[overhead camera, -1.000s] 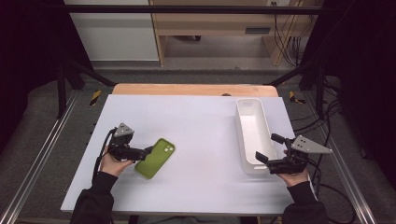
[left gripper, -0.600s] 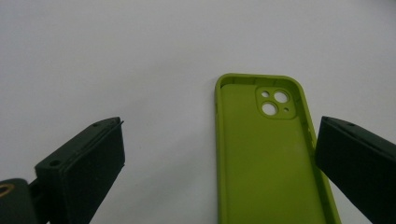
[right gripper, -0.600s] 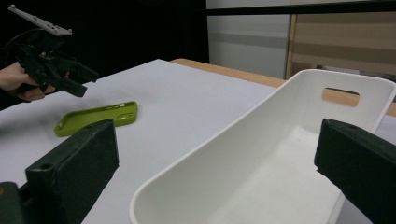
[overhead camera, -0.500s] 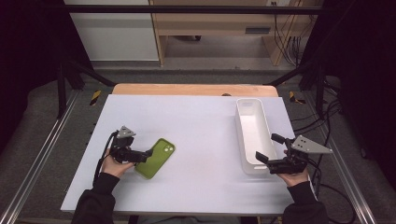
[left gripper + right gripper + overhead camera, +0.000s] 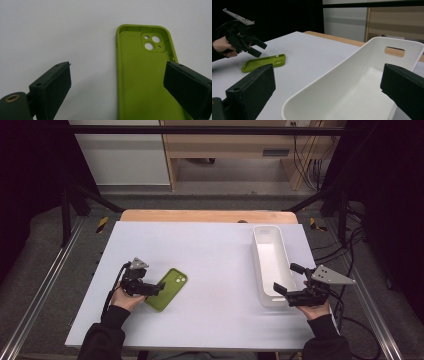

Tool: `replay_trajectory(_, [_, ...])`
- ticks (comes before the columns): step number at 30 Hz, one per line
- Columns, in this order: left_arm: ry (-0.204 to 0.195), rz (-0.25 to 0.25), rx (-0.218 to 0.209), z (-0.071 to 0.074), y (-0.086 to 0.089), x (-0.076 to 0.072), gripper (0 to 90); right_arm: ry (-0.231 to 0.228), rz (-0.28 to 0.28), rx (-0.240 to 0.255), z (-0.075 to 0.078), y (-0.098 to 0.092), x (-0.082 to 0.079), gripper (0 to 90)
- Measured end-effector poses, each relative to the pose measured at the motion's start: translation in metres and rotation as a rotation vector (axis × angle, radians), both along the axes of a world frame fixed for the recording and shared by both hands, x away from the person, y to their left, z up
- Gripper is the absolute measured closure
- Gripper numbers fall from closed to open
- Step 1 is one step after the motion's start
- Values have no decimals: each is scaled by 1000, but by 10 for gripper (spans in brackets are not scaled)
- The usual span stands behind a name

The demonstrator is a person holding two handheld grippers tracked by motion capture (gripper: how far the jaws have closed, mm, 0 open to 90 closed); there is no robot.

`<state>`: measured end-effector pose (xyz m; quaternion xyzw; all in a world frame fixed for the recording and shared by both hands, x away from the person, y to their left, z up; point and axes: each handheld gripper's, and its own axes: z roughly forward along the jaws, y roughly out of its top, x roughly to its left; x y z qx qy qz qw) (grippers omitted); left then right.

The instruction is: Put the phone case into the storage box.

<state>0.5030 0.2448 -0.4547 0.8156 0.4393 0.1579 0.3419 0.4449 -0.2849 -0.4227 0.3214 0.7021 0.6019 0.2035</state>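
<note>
A lime green phone case (image 5: pixel 169 288) lies hollow side up on the white table, left of centre. My left gripper (image 5: pixel 159 288) hovers at its near left end. In the left gripper view the case (image 5: pixel 142 75) has its left long edge between the jaws, the right one above the case. The left gripper (image 5: pixel 117 92) has just been closing a little; its pads touch nothing. My right gripper (image 5: pixel 287 278) stands open astride the near end of a white oblong bin (image 5: pixel 258 256), whose rim (image 5: pixel 332 75) lies between the jaws of the right gripper (image 5: pixel 328 92).
The bin has nothing in it and shows a handle slot (image 5: pixel 394 51) at its far end. A wooden strip (image 5: pixel 200 215) runs along the table's far edge. Metal rails (image 5: pixel 45 285) flank the table, and cables hang at the right.
</note>
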Motion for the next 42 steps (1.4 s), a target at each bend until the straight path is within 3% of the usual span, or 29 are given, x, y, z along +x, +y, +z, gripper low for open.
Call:
replay_trajectory(5, [7, 4, 26, -2, -1, 0, 114, 2, -2, -1, 0, 0, 0, 2])
replay_trajectory(18, [32, 6, 24, -5, -2, 2, 320, 1, 0, 2, 0, 0, 0, 2])
replay_trajectory(31, [45, -4, 57, -7, -5, 2, 509, 1, 1, 4, 0, 0, 0, 2])
replay_trajectory(42, [69, -12, 41, -9, -6, 3, 666, 1, 1, 4, 0, 0, 0, 2])
